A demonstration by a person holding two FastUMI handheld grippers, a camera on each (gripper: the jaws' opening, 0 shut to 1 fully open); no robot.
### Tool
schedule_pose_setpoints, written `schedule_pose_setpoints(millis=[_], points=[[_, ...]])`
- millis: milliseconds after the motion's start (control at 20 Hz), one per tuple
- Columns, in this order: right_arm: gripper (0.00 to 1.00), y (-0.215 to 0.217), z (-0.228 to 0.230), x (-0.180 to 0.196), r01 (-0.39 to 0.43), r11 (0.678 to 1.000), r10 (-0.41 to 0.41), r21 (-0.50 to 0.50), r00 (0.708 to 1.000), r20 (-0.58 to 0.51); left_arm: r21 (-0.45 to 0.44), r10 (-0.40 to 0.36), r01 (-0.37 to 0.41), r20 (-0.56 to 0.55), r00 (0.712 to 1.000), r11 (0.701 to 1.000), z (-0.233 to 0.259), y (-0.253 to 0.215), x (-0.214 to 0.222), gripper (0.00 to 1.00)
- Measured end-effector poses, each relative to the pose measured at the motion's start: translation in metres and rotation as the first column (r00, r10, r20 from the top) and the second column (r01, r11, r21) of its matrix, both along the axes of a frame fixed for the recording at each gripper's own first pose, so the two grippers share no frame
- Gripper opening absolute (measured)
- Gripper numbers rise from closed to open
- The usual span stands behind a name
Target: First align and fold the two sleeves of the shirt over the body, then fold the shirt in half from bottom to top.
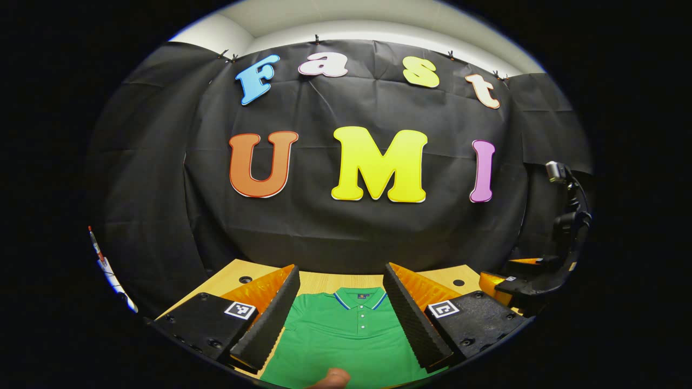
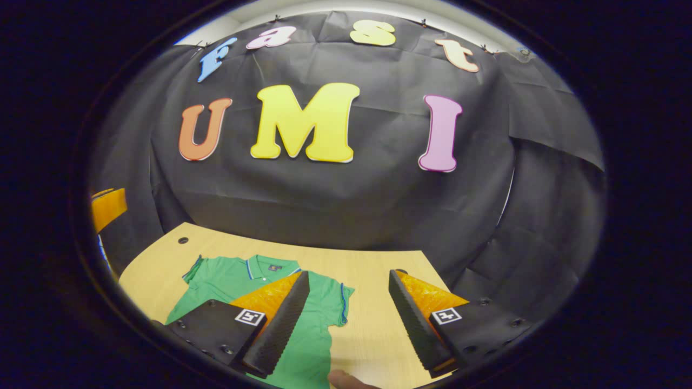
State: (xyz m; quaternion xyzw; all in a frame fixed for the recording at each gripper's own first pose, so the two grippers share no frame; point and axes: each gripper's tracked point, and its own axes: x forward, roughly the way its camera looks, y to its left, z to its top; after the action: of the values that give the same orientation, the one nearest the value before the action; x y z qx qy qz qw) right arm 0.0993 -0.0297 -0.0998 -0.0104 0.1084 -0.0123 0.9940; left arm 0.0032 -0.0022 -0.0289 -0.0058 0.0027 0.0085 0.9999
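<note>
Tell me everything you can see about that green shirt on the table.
The green shirt is a short-sleeved polo that looks like soft knit cloth. Its collar has a blue and white edging, with a small label inside and a placket of pale buttons below. It lies flat and face up on the wooden table, collar toward the black wall, and both sleeves are spread out and not yet folded. The sleeve hem has a blue trim. Neither open gripper appears to touch it.

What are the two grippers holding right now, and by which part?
Nothing. The left gripper and the right gripper both stand open above the green shirt, which lies flat on the table with its sleeves not yet folded.
</note>
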Motion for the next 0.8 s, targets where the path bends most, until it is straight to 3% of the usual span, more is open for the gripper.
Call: schedule_pose_setpoints(millis=[250, 600, 800], points=[[0.96, -0.003, -0.06, 0.058, -0.024, 0.999, 0.021, -0.022, 0.991, -0.135, 0.018, 0.015, -0.014, -0.023, 1.0, 1.0, -0.005, 0.003, 0.009, 1.0], [0.93, -0.013, -0.149, 0.139, 0.021, 1.0, -0.024, -0.013, 0.954, -0.298, 0.004, 0.04, -0.04, -0.054, 0.998, 0.999, -0.013, 0.003, 0.011, 1.0], [0.93, -0.014, -0.196, 0.168, 0.032, 0.999, -0.04, -0.026, 0.919, -0.393, 0.046, 0.076, -0.072, -0.082, 0.994, 0.996, -0.03, 0.013, 0.003, 1.0]])
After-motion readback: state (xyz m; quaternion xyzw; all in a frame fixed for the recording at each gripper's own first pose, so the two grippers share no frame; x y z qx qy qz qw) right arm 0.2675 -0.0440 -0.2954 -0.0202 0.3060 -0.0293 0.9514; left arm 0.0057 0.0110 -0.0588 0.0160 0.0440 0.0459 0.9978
